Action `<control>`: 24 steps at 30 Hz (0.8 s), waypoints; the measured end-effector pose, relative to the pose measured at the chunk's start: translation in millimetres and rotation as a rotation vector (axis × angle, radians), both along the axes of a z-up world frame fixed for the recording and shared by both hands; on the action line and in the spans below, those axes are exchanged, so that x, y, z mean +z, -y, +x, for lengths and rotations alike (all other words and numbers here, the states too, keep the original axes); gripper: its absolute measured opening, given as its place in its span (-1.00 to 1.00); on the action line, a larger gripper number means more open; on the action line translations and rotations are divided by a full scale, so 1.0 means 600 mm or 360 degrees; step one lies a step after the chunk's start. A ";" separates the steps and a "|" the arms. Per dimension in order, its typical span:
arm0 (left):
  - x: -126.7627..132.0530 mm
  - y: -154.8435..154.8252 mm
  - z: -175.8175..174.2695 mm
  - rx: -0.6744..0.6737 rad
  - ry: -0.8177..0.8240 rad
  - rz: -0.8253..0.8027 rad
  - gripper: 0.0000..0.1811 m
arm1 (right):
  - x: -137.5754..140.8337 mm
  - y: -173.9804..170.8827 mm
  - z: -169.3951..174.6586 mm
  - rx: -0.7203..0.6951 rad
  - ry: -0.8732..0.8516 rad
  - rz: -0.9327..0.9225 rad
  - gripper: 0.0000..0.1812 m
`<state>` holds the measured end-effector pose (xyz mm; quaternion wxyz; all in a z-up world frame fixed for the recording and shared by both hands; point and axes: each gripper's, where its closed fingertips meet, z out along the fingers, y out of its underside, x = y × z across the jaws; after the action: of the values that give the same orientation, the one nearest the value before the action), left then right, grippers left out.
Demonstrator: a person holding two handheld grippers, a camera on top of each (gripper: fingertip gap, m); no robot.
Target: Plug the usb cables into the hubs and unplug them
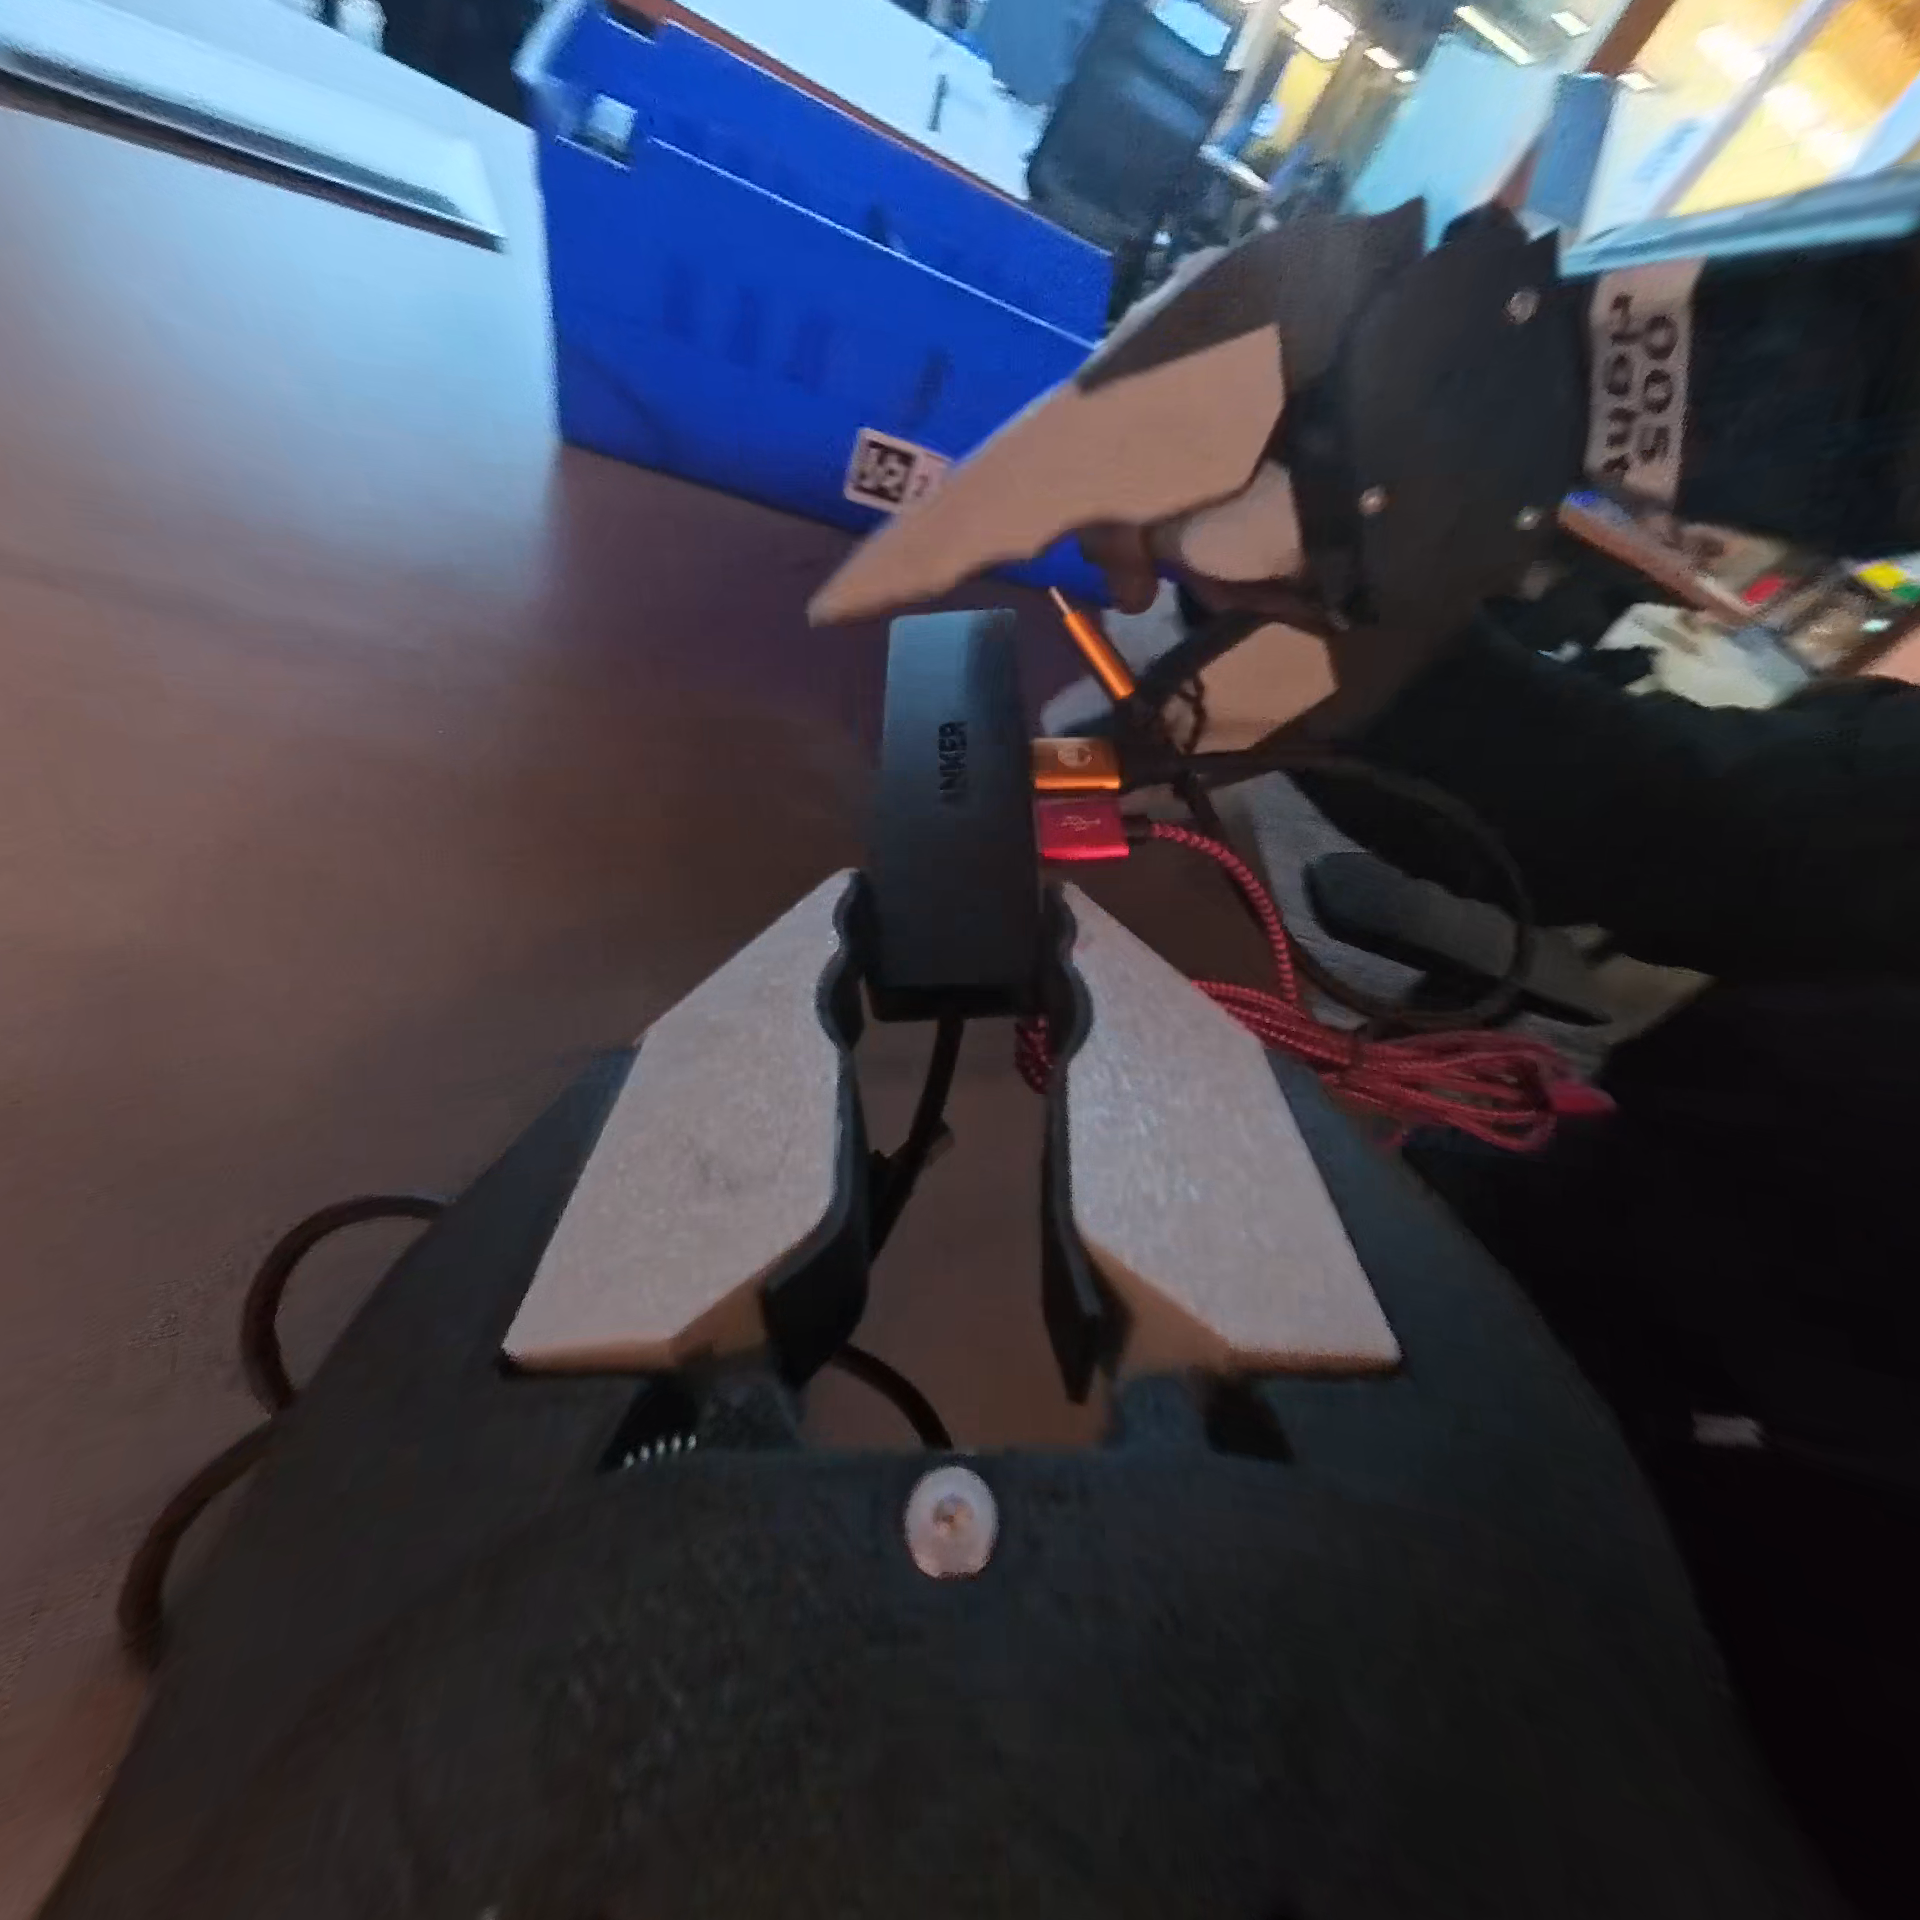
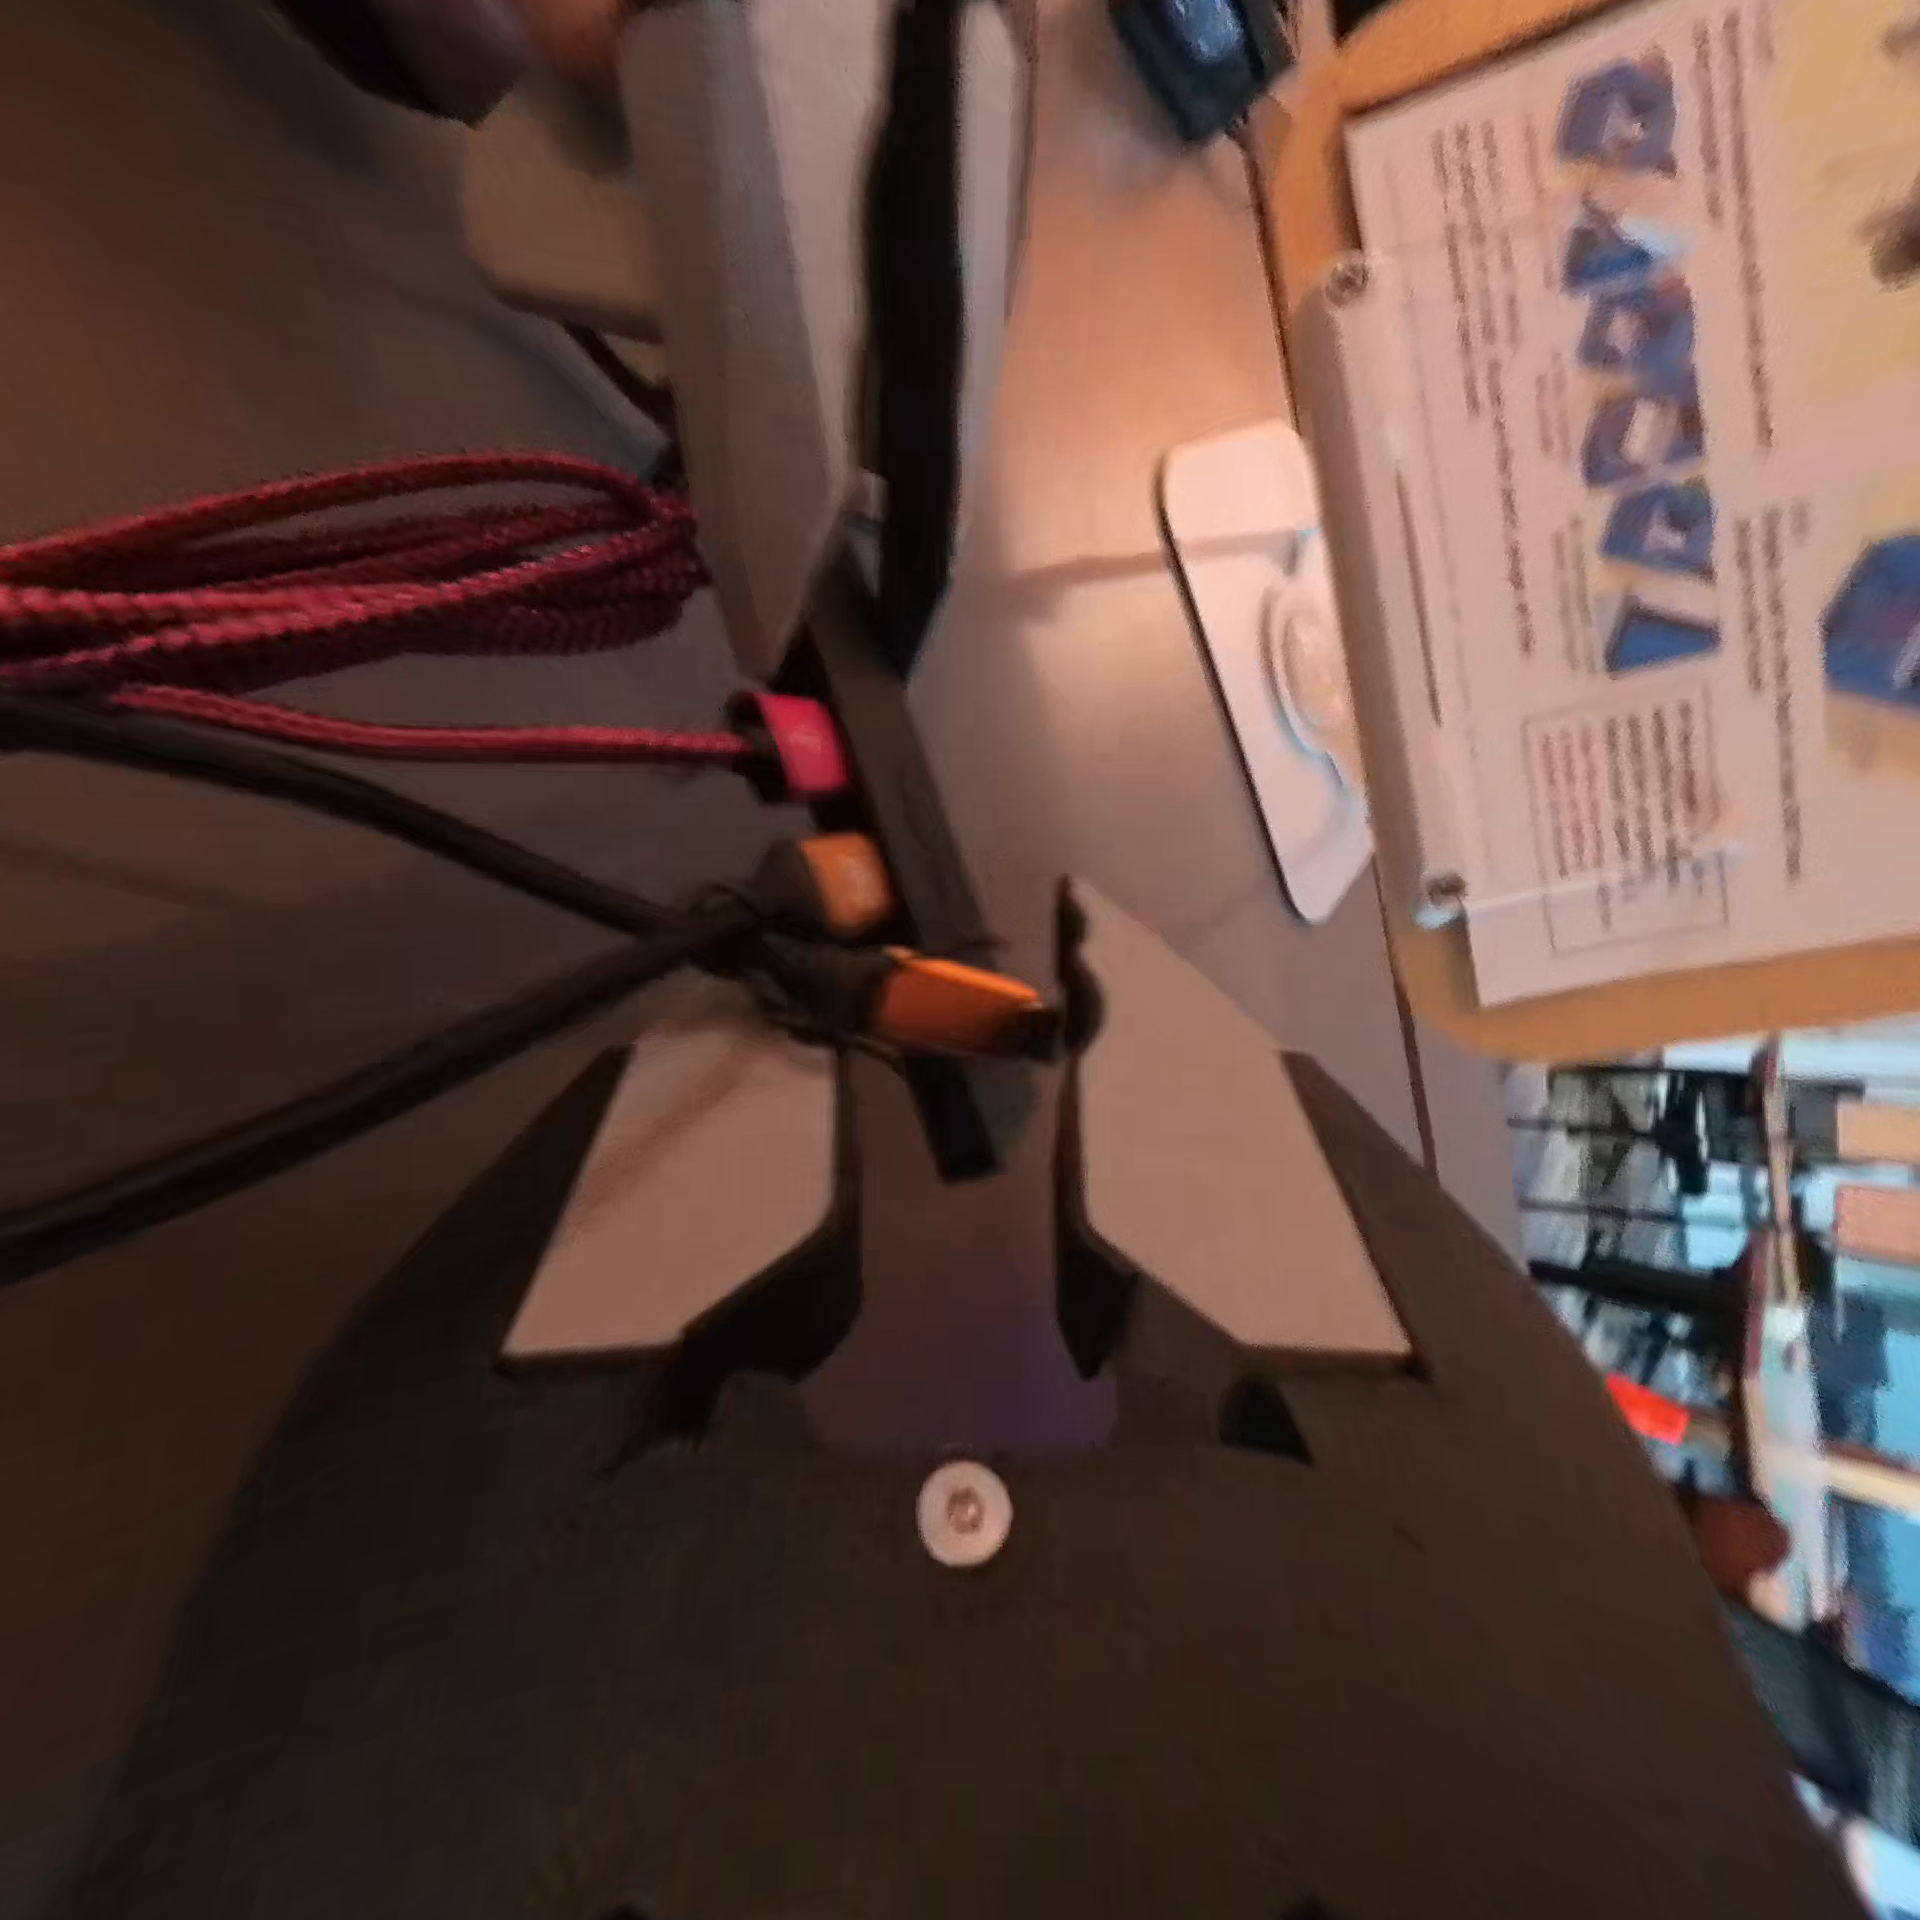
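Note:
My left gripper [image 1: 956, 935] is shut on the near end of a black USB hub [image 1: 951, 790] and holds it above the brown table [image 1: 312, 727]. An orange plug [image 1: 1075, 764] and a red plug [image 1: 1081, 831] sit in ports on the hub's right side. My right gripper [image 2: 956, 935] is shut on another orange plug [image 2: 956, 997], which lies across the jaws. That plug is outside the ports, at the hub's far end [image 2: 935, 1101]. In the left wrist view the right gripper [image 1: 883, 582] hangs over the hub's far end with that plug [image 1: 1091, 649].
A red braided cable [image 1: 1403, 1060] and black cables [image 1: 1455, 904] lie coiled right of the hub. The hub's own cable [image 1: 270, 1299] loops at the left. A blue crate [image 1: 810, 312] stands behind. A paper sign on a wooden board [image 2: 1558, 520] is nearby. A dark sleeve [image 1: 1714, 935] is at the right. The left gripper's tips are roughly 4 cm from the right gripper's.

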<state>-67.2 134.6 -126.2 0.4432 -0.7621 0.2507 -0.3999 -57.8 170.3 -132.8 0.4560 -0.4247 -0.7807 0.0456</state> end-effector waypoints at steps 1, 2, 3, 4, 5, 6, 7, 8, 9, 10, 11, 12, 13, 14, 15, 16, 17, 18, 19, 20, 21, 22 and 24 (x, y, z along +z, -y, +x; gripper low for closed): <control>-0.001 0.003 0.004 -0.0020 0.0012 -0.0017 -0.65 | -0.001 0.006 -0.002 0.0020 0.0018 0.0053 -0.71; -0.004 0.004 0.003 -0.0023 0.0009 -0.0029 -0.65 | 0.001 0.006 -0.003 0.0008 0.0021 0.0091 -0.72; -0.003 0.005 0.003 -0.0033 0.0022 -0.0027 -0.66 | 0.003 0.009 -0.002 -0.0007 0.0017 0.0079 -0.73; 0.002 0.007 0.004 -0.0054 0.0058 -0.0023 -0.66 | 0.006 0.012 0.002 -0.0020 0.0018 0.0045 -0.75; 0.013 0.008 0.005 -0.0065 0.0122 -0.0013 -0.66 | 0.012 0.013 0.006 -0.0038 0.0003 0.0020 -0.75; 0.027 0.007 0.002 -0.0057 0.0190 0.0005 -0.66 | 0.020 0.011 0.013 -0.0066 -0.0019 0.0011 -0.79; 0.042 0.005 -0.006 -0.0043 0.0253 0.0034 -0.63 | 0.031 0.005 0.022 -0.0106 -0.0049 0.0016 -0.82; 0.056 0.003 -0.019 -0.0010 0.0305 0.0069 -0.64 | 0.047 -0.003 0.034 -0.0152 -0.0094 0.0020 -0.84; 0.069 -0.001 -0.035 0.0047 0.0342 0.0114 -0.64 | 0.064 -0.013 0.049 -0.0199 -0.0142 0.0003 -0.86; 0.080 -0.005 -0.053 0.0110 0.0370 0.0161 -0.67 | 0.082 -0.024 0.066 -0.0248 -0.0186 -0.0029 -0.87; 0.090 -0.008 -0.070 0.0171 0.0393 0.0199 -0.69 | 0.104 -0.039 0.086 -0.0308 -0.0238 -0.0058 -0.88; 0.094 -0.012 -0.086 0.0234 0.0399 0.0221 -0.72 | 0.130 -0.060 0.109 -0.0384 -0.0301 -0.0079 -0.88; 0.092 -0.017 -0.099 0.0297 0.0376 0.0226 -0.73 | 0.159 -0.085 0.135 -0.0473 -0.0371 -0.0096 -0.89; 0.087 -0.022 -0.107 0.0344 0.0340 0.0222 -0.73 | 0.189 -0.111 0.164 -0.0563 -0.0448 -0.0113 -0.90; 0.083 -0.024 -0.109 0.0356 0.0319 0.0215 -0.74 | 0.219 -0.137 0.192 -0.0644 -0.0523 -0.0137 -0.90; 0.079 -0.024 -0.107 0.0347 0.0316 0.0205 -0.75 | 0.245 -0.162 0.221 -0.0720 -0.0594 -0.0168 -0.90; 0.075 -0.025 -0.102 0.0337 0.0313 0.0187 -0.76 | 0.268 -0.186 0.250 -0.0795 -0.0660 -0.0199 -0.90; 0.067 -0.027 -0.098 0.0330 0.0297 0.0163 -0.76 | 0.288 -0.206 0.277 -0.0860 -0.0721 -0.0218 -0.91; 0.059 -0.028 -0.093 0.0319 0.0267 0.0141 -0.76 | 0.306 -0.224 0.303 -0.0919 -0.0779 -0.0228 -0.91; 0.049 -0.029 -0.089 0.0312 0.0229 0.0122 -0.77 | 0.320 -0.240 0.328 -0.0975 -0.0828 -0.0237 -0.91; 0.040 -0.030 -0.087 0.0311 0.0189 0.0108 -0.77 | 0.330 -0.253 0.350 -0.1023 -0.0862 -0.0248 -0.91; 0.031 -0.032 -0.085 0.0310 0.0152 0.0095 -0.78 | 0.334 -0.265 0.368 -0.1055 -0.0874 -0.0265 -0.91; 0.012 -0.036 -0.081 0.0308 0.0095 0.0063 -0.79 | 0.328 -0.290 0.394 -0.1101 -0.0826 -0.0300 -0.90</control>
<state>-115.7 156.1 -118.7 0.5019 -0.7616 0.1704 -0.3728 178.5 344.2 64.0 0.5847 -0.6752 -0.4447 0.0665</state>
